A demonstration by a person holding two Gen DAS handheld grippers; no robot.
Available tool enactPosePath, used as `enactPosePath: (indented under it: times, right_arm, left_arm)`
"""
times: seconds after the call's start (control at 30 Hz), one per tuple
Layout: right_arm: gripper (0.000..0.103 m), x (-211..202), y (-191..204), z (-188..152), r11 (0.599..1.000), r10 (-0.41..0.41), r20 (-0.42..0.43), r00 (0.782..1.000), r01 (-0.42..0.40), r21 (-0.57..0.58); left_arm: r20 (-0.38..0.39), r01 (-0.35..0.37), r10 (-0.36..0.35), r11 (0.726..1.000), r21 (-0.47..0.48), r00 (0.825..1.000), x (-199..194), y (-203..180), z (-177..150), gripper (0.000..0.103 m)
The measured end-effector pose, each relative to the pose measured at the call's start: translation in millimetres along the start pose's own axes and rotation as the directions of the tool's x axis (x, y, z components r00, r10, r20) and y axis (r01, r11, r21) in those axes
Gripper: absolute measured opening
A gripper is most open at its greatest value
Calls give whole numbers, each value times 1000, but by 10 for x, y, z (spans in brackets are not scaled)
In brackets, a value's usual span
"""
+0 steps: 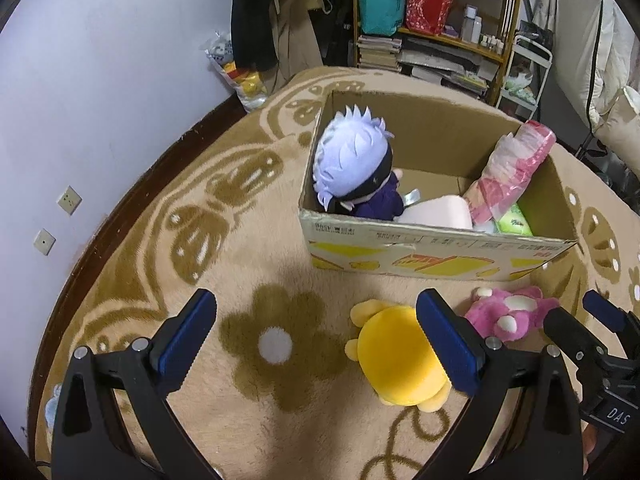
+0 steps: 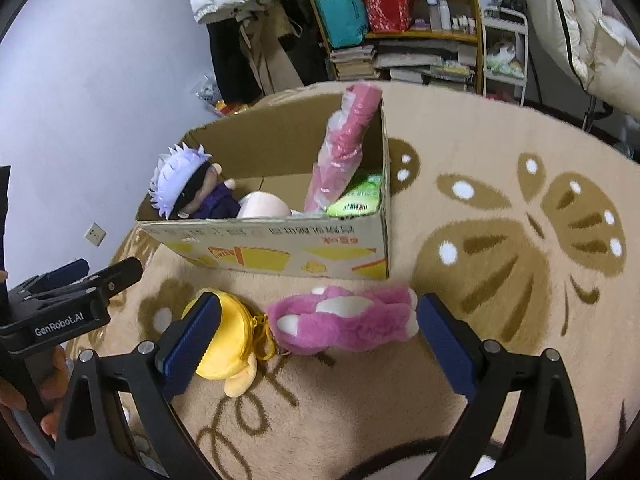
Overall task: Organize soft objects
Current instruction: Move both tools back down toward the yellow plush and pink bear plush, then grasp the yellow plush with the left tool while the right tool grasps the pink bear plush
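Beige carpet (image 1: 248,408) with brown flower and butterfly patterns covers the floor, and a lilac wall (image 1: 100,80) rises to the left. At the back stands a wooden shelf (image 2: 474,20) crammed with books, bottles, a teal bag and a red bag, with coats hanging beside it.

On the carpet sits an open cardboard box (image 1: 436,250) with yellow print on its near side. Inside, a doll (image 1: 352,160) with spiky white hair and a dark blindfold leans in the left corner. Just beside it lies a pale pink cushion (image 1: 436,212). A pink bundle in clear plastic (image 1: 508,168) stands tilted against the right wall, and a green packet (image 1: 514,222) lies at its foot.

In front of the box, on the carpet, lie two plush toys side by side: a yellow one (image 1: 396,364) on the left and a pink one (image 2: 344,320) on the right, with a small gold chain between them.

The left gripper (image 1: 320,340) hangs released above the carpet, jaws wide apart, its right finger in front of the yellow plush. The right gripper (image 2: 318,336) is also spread wide and empty, its blue pads either side of the pink plush, which lies between them on the carpet; contact cannot be told. A hand (image 2: 24,400) holds the left tool at the edge of the right view.
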State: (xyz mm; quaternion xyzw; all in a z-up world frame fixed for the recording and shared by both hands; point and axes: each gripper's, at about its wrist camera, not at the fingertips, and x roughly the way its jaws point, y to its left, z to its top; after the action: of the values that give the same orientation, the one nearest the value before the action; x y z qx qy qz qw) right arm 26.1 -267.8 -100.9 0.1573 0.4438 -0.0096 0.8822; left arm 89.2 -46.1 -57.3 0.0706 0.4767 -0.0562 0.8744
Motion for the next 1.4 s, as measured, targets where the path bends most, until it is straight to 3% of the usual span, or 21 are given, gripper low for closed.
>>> enactPosePath:
  times: [0.63, 1.0, 1.4]
  right_arm:
    - [102, 442, 36, -61, 999, -31, -108, 994, 30, -16]
    - [102, 738, 44, -193, 994, -108, -238, 965, 97, -59]
    - [103, 882, -35, -275, 989, -150, -304, 941, 139, -58]
  left_arm:
    - [-134, 60, -63, 998, -24, 989, 488, -90, 0, 99]
    - [-224, 113, -118, 993, -34, 967, 787, -215, -54, 99]
    - [-306, 179, -176, 984, -19, 936, 1017, -422, -108, 99]
